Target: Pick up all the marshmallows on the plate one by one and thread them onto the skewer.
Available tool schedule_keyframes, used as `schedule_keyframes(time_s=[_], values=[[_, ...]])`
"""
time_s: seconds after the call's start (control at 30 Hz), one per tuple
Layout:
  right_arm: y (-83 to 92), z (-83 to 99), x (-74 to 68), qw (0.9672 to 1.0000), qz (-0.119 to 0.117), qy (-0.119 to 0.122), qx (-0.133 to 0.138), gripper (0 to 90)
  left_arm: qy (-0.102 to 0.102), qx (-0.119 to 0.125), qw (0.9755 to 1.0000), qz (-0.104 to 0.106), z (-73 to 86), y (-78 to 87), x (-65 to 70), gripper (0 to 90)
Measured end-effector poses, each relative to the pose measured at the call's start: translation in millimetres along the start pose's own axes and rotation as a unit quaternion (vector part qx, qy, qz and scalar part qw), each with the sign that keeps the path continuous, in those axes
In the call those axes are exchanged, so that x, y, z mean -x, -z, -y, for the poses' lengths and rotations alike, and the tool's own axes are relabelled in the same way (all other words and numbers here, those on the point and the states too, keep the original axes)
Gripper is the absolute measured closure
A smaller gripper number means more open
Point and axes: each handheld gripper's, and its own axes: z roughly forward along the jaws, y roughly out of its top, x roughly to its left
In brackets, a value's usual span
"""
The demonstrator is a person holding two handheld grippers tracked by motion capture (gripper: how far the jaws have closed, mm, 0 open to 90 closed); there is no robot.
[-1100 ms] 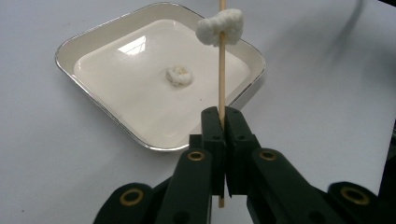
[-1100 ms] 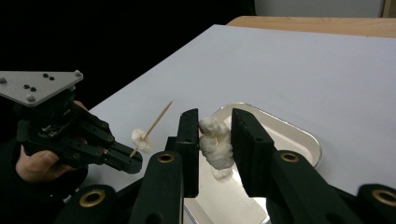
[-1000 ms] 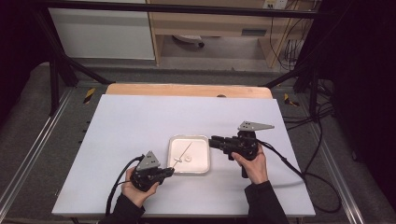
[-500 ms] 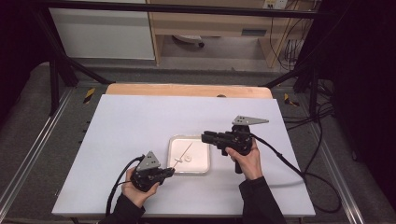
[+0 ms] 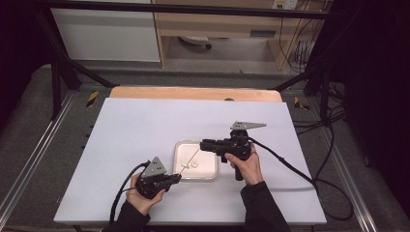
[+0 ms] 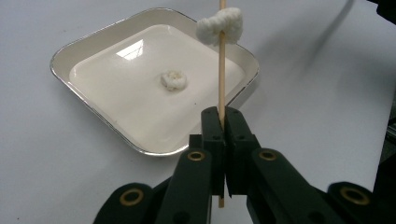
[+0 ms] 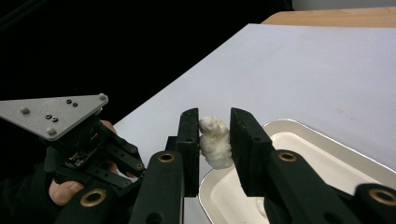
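Note:
A white square tray [image 5: 207,170] lies near the table's front, with one white puffy piece [image 6: 173,80] on its floor. My left gripper [image 6: 223,114] is shut on a thin wooden skewer [image 6: 222,79] that slants up over the tray; a second white piece [image 6: 219,25] is threaded on it. In the high view the left gripper [image 5: 175,179] sits at the tray's near left corner. My right gripper [image 7: 214,114] is shut on a third white piece [image 7: 215,144], held above the tray's edge [image 7: 299,127]. From above, the right gripper [image 5: 203,144] points left over the tray's far right side.
A white board [image 5: 145,125] covers the table, with a wooden strip [image 5: 193,93] at its far edge. Cables [image 5: 290,166] trail from both grippers over the board. In the right gripper view, the hand with the left gripper's grey plate [image 7: 51,114] is at the lower left.
The right gripper has moved left with the white piece, from beside the tray to over its far right part. The left gripper and skewer have stayed put.

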Motion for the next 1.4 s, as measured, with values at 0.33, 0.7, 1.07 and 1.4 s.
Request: schedule_keyframes(time_s=[0.33, 0.7, 1.07, 1.4], values=[[-6.1, 3.4, 1.8, 0.9998, -0.016, -0.009, -0.012, 75.0, -0.008, -0.005, 1.0000, 0.000, 0.3, -1.0, 1.0, 88.1], [-12.0, 11.9, -1.1, 0.9995, -0.023, -0.015, -0.016, 77.7, -0.012, -0.008, 0.9999, 0.002, 2.4, -2.8, 1.3, 88.2], [-16.8, 19.5, -4.5, 0.9993, -0.029, -0.021, -0.009, 78.5, -0.010, -0.003, 0.9999, 0.003, 3.1, -2.8, 2.1, 88.3], [-35.7, 38.1, -4.7, 0.9972, -0.048, -0.034, -0.046, 78.0, -0.002, 0.003, 1.0000, -0.001, 1.4, -4.4, 2.0, 88.3]])
